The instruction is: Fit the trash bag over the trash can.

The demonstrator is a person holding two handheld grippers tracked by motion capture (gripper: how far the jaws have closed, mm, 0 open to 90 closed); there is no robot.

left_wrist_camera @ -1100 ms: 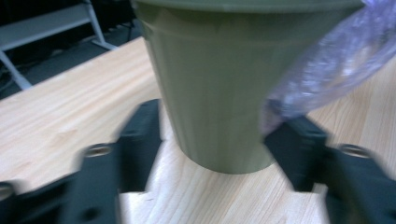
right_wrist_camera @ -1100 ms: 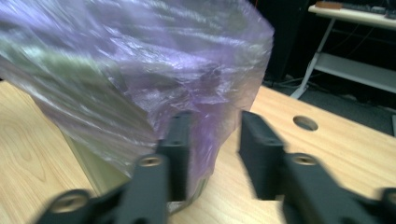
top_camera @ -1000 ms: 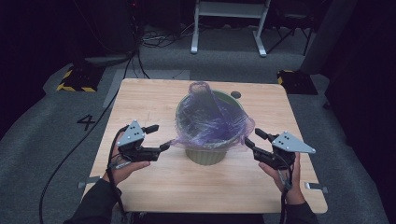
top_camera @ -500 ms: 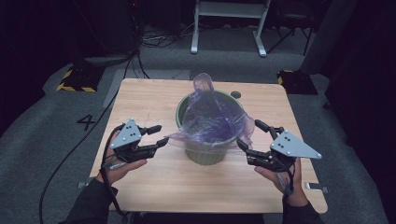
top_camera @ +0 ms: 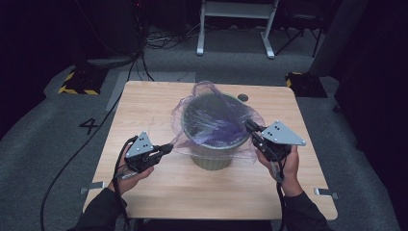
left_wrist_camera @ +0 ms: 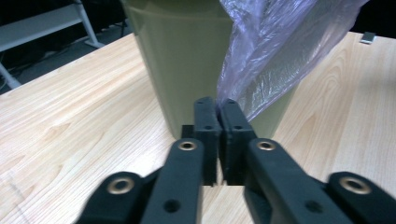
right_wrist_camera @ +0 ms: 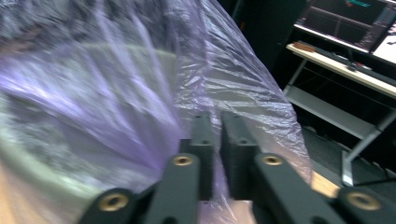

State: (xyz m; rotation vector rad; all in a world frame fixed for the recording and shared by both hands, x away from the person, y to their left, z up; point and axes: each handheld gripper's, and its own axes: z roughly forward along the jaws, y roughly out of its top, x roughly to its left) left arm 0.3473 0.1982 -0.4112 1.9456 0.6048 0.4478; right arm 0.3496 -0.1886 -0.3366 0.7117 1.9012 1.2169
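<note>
High view, bin: an olive-green bin sits about mid-table on the wooden table, with a thin purple bag draped in and over its mouth. Looks to me like the bag is being fitted as a liner.
High view, left gripper: the left gripper is low beside the bin's left side, pinching the bag's edge and drawing it outward, probably to get the film over the rim.
High view, right gripper: the right gripper is up at rim height on the opposite side, holding the other edge. Pulling from both sides keeps the mouth spread, I'd guess.
Left gripper view: jaws are pressed together with a corner of the bag caught between the tips, right in front of the bin wall. So it's clamped on plastic, not on the bin.
Right gripper view: blurry, but the jaws sit nearly closed with only a thin slit, and the bag film runs into that gap. Looks gripped on the bag, with the film stretched up and over the rim.
</note>
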